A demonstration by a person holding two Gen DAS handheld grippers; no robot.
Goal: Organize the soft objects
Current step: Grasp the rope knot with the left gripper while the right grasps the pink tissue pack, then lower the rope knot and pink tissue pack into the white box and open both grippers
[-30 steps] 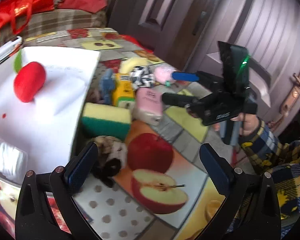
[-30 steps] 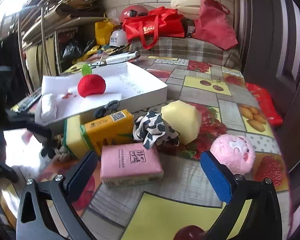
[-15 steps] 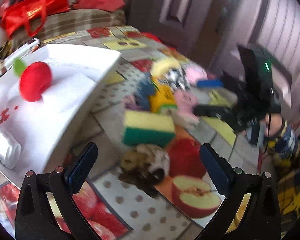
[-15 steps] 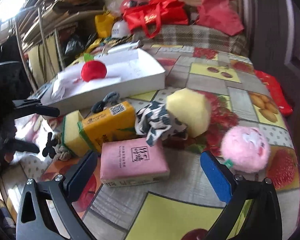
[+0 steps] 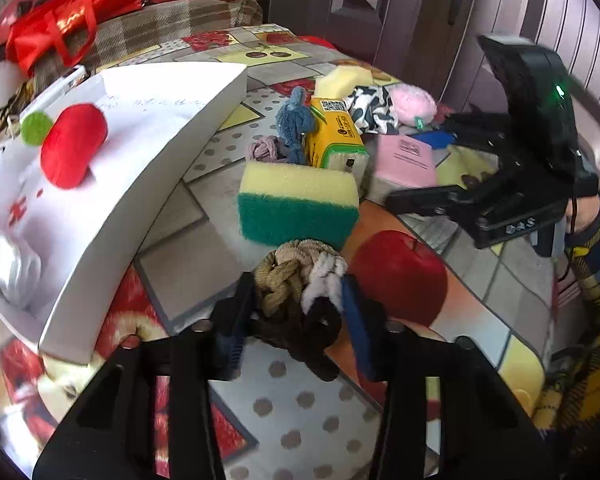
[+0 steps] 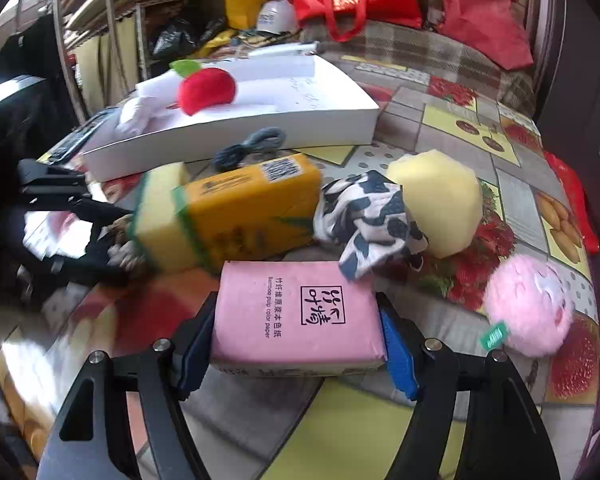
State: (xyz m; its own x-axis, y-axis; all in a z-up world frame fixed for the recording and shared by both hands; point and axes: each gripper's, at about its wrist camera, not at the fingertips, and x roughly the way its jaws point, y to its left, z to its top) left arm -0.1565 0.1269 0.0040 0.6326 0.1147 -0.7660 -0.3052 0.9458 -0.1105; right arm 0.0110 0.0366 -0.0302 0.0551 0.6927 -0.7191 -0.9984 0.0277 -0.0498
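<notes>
Here, in the left wrist view, the left claw (image 5: pixel 298 312) was closing on a bundle of hair ties (image 5: pixel 300 292) lying on the worktop (image 5: pixel 204 256), just in front of a green and yellow sponge (image 5: pixel 298 208). A white box (image 5: pixel 148 184) sat beside them. In the right wrist view, the right claw (image 6: pixel 296 340) was closing on a pink tissue pack (image 6: pixel 296 316), its pads touching both sides. A pink fluffy ball (image 6: pixel 528 308) lay near.

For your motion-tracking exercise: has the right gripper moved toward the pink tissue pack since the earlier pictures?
Yes. The right gripper has advanced to the pink rectangular tissue pack, its closing fingers now flanking it on the fruit-print tablecloth.
</notes>
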